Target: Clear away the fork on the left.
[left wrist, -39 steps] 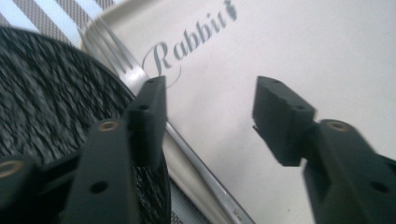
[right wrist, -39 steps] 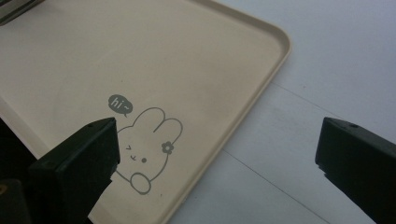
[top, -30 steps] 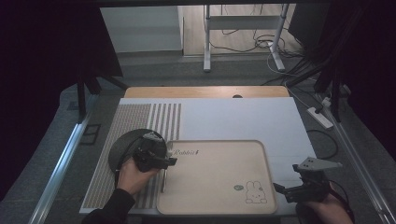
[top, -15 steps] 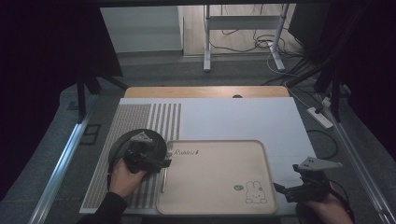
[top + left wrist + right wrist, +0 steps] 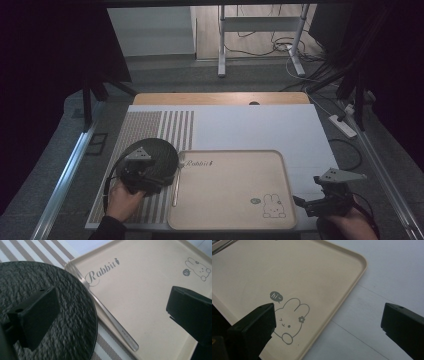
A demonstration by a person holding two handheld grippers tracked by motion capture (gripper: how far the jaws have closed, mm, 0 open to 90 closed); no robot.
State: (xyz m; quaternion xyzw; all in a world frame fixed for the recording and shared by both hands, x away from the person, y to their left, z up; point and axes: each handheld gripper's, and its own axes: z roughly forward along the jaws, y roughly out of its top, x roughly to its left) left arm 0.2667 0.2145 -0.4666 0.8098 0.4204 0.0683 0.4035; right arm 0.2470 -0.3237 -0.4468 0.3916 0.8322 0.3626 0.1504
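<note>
While the left gripper [image 5: 159, 179] hangs over the striped mat [image 5: 150, 132], its jaws stand wide apart and have just been opening, nothing pinched between them. In the left gripper view the fork [image 5: 107, 312] lies between the jaw tips but below them, untouched. Fork sits along the left rim of the beige tray [image 5: 230, 220], tines end toward the far corner by the "Rabbit" lettering [image 5: 101, 272], handle end nearer the person. Whether the fork rests fully on the rim or partly on the mat, can't tell. The black plate [image 5: 160, 152] is just left of the tray on the striped mat, its textured edge overlapping the tines end of the fork in the left gripper view; contact unclear. The left jaw sits above the plate, the right jaw above the tray floor.

Right gripper [image 5: 312, 205] is at the near right corner of the worktop [image 5: 260, 125], just beside the tray's right rim. Jaws wide, holding nothing. In the right gripper view one jaw is over the rabbit drawing [image 5: 289, 320] on the tray, the other over the white mat [image 5: 387, 277] outside the rim. High view shows the same rabbit print at the tray's near right corner. Grey three-cornered plates top both grippers; both hands come in from the bottom edge.
</note>
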